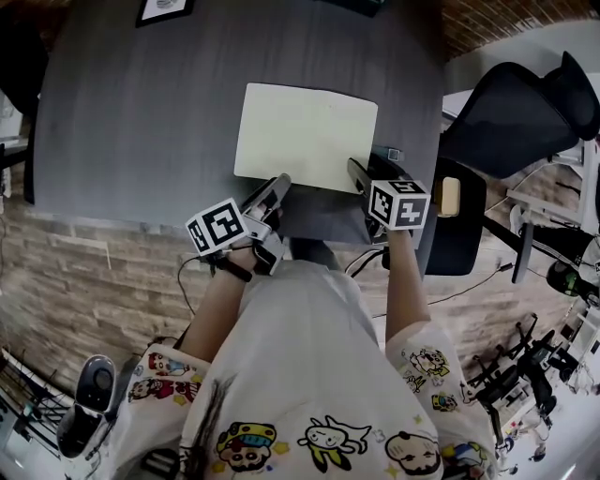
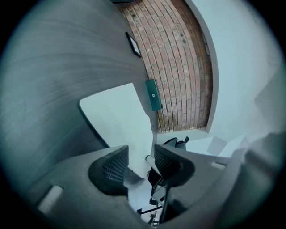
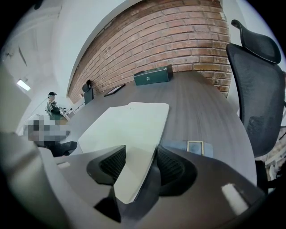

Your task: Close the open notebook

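A pale cream notebook (image 1: 305,136) lies flat on the dark grey table (image 1: 141,122), showing one plain face. My left gripper (image 1: 279,183) is at its near left corner. In the left gripper view the jaws (image 2: 137,154) stand apart, with the notebook's (image 2: 118,116) corner in the gap and no pad pressing on it. My right gripper (image 1: 370,161) is at the near right corner. In the right gripper view its jaws (image 3: 140,154) straddle that corner of the notebook (image 3: 129,125), which shows face-on between them, not pinched.
A small blue item with a framed tag (image 3: 195,146) lies just right of the notebook. A dark green box (image 3: 153,75) and a picture frame (image 1: 164,9) stand at the table's far side. A black office chair (image 1: 511,112) is on the right. A person (image 3: 53,105) sits far off.
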The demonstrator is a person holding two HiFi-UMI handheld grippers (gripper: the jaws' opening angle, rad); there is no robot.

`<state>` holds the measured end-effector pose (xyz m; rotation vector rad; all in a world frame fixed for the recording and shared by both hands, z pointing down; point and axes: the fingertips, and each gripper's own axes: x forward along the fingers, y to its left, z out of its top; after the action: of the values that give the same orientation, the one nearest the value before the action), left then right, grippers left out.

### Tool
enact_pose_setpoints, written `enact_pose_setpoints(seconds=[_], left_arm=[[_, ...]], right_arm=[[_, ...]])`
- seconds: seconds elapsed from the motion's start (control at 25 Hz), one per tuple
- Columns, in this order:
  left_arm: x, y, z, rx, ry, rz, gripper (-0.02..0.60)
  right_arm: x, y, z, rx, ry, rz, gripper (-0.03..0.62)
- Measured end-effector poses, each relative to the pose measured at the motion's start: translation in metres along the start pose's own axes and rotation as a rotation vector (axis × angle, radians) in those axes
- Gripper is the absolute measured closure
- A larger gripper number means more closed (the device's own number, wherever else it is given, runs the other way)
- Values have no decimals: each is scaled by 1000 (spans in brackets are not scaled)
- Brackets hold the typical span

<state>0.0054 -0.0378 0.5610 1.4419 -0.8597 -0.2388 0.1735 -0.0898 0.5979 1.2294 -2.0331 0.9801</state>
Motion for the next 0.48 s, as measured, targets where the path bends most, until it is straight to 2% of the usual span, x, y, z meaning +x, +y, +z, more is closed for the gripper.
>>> enact_pose_setpoints(seconds=[0.12,0.36,0.48], left_arm=[[-1,1,-2,-79,-27,-22,394],[0,0,-3,-301,-97,-103,345],[2,5,-6,-346,-109,-100,313]], right_arm=[[0,1,0,0,-4,3,362],[0,0,1,5,1,5,364],[0,-1,1,13,18,3,365]])
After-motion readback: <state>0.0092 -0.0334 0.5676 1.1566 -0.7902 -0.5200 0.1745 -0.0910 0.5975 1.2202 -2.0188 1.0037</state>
